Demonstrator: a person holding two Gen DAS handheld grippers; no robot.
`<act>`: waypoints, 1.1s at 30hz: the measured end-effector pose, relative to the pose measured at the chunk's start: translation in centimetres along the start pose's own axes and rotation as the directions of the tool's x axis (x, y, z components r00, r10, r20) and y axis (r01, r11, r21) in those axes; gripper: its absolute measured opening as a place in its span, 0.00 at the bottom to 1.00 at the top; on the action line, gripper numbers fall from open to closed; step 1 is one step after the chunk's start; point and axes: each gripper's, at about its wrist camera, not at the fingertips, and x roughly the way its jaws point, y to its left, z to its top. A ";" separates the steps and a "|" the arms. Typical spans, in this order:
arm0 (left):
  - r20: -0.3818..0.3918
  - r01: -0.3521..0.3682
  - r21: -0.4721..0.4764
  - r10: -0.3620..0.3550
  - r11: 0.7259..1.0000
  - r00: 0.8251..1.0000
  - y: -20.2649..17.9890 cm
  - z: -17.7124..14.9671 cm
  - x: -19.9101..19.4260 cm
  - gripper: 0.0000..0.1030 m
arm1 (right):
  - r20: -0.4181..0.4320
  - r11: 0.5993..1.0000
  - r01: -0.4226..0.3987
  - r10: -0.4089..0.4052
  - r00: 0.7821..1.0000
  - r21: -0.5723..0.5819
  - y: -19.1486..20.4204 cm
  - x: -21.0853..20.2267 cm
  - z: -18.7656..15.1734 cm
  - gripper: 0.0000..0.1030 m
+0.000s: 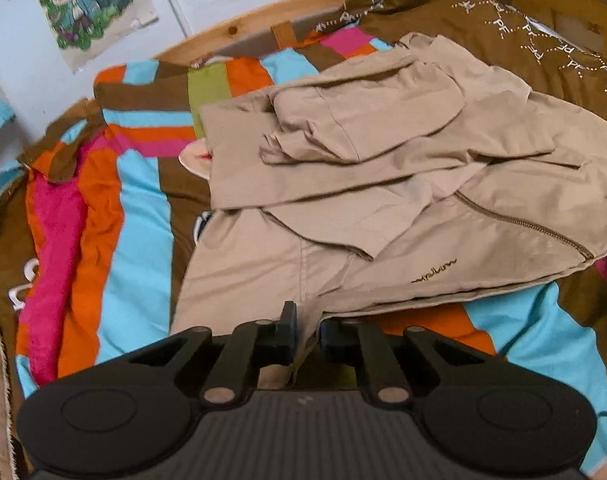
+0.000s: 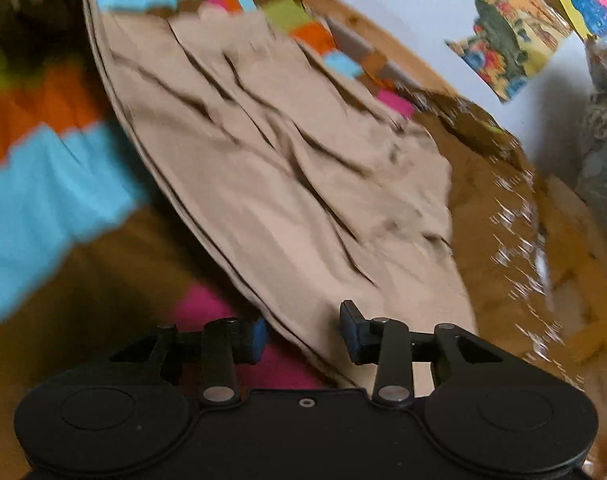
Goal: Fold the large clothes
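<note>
Nearest the left wrist camera, the left claw (image 1: 306,330) is seen closed on the near hem of the beige jacket (image 1: 383,184), a pinch of tan cloth being held between its two black fingers. Beneath everything, a bed is covered by a striped bedspread (image 1: 135,216) in blue, orange, pink and brown, and its wooden frame (image 1: 191,42) is seen curving along a white wall. At the far right of the bed, a brown quilt (image 1: 503,20) with pale stitched patterns is spread just beyond the jacket. The jacket is laid across the middle of the bedspread, partly folded, with a sleeve (image 1: 367,128) doubled over its upper half. A brown zipper (image 1: 523,226) is seen running diagonally on the jacket's right side, and small embroidered lettering (image 1: 433,266) is found near the lower edge. A cartoon poster (image 1: 83,4) is fixed to the wall at upper left. In the blurred right wrist view, the right claw (image 2: 303,334) is shown open, its blue-padded fingers spread apart with the jacket's edge (image 2: 303,320) lying between them; whether cloth is touched cannot be told. Colourful pictures (image 2: 515,44) are pinned to the wall in that view.
</note>
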 end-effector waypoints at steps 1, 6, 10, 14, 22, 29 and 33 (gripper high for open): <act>0.008 -0.003 -0.004 0.003 1.000 1.000 0.1 0.0 -0.1 0.11 | -0.022 1.000 0.022 -0.022 1.000 0.007 -0.5 0.2 -0.4 0.38; 0.023 -0.015 -0.018 0.015 1.000 1.000 0.2 -0.3 -0.8 0.10 | -0.029 0.995 0.069 -0.067 0.997 0.077 -2.8 -0.3 -1.2 0.26; 0.042 -0.040 -0.029 0.041 0.999 0.998 0.0 -0.6 -1.6 0.07 | -0.014 0.990 0.063 -0.062 0.998 0.124 -3.6 -1.3 -1.2 0.09; 0.085 -0.059 -0.049 0.063 0.997 0.994 -0.3 -0.8 -3.1 0.03 | 0.040 0.972 0.077 -0.089 0.995 0.224 -4.6 -3.3 -0.6 0.05; 0.221 -0.028 -0.108 0.051 0.994 0.974 2.2 -0.9 -11.0 0.02 | 0.158 0.964 0.120 -0.160 0.974 0.238 -6.6 -12.1 0.3 0.02; 0.225 0.077 -0.013 -0.072 0.997 0.972 3.9 -2.5 -16.2 0.03 | 0.173 0.971 0.120 -0.157 0.972 0.208 -7.7 -19.3 0.6 0.02; 0.222 0.059 0.014 -0.061 0.998 0.973 4.0 -0.7 -14.5 0.03 | 0.159 0.971 0.150 -0.180 0.971 0.185 -8.3 -16.8 1.9 0.03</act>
